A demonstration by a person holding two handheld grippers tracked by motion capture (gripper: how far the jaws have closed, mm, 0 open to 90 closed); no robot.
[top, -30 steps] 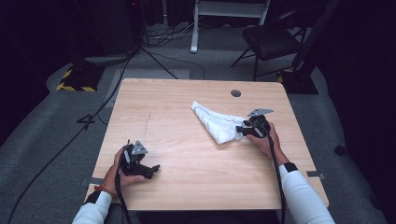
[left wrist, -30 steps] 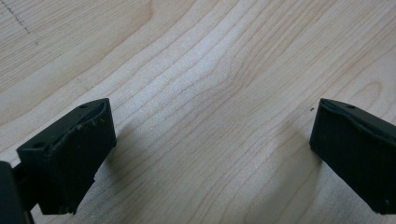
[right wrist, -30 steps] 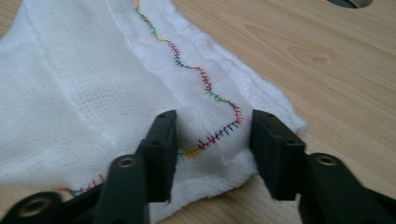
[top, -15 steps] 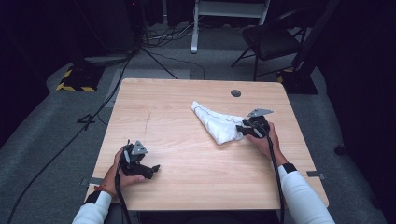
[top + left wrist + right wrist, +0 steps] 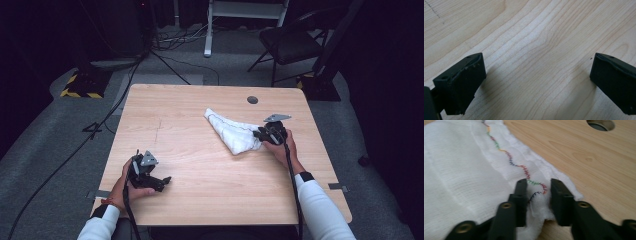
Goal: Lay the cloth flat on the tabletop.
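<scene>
A white cloth (image 5: 234,133) with a multicoloured stitched hem lies folded on the right half of the wooden table (image 5: 190,110). My right gripper (image 5: 258,134) is at the cloth's right edge. In the right gripper view its jaws have just been closing on a puckered bit of the cloth (image 5: 461,170) at the hem, and the right gripper (image 5: 535,195) now pinches that fold between its pads. My left gripper (image 5: 161,180) rests near the table's front left with its jaws wide apart. The left gripper (image 5: 536,82) has just bare wood between its fingers.
A round cable hole (image 5: 252,99) sits in the table behind the cloth, also seen as the hole (image 5: 600,124) past the hem. A dark chair (image 5: 290,42) and a white stand (image 5: 247,10) are on the floor beyond the table. Cables run along the floor at left.
The right hand has barely shifted at the cloth's edge. The left hand and gripper stay where they were.
</scene>
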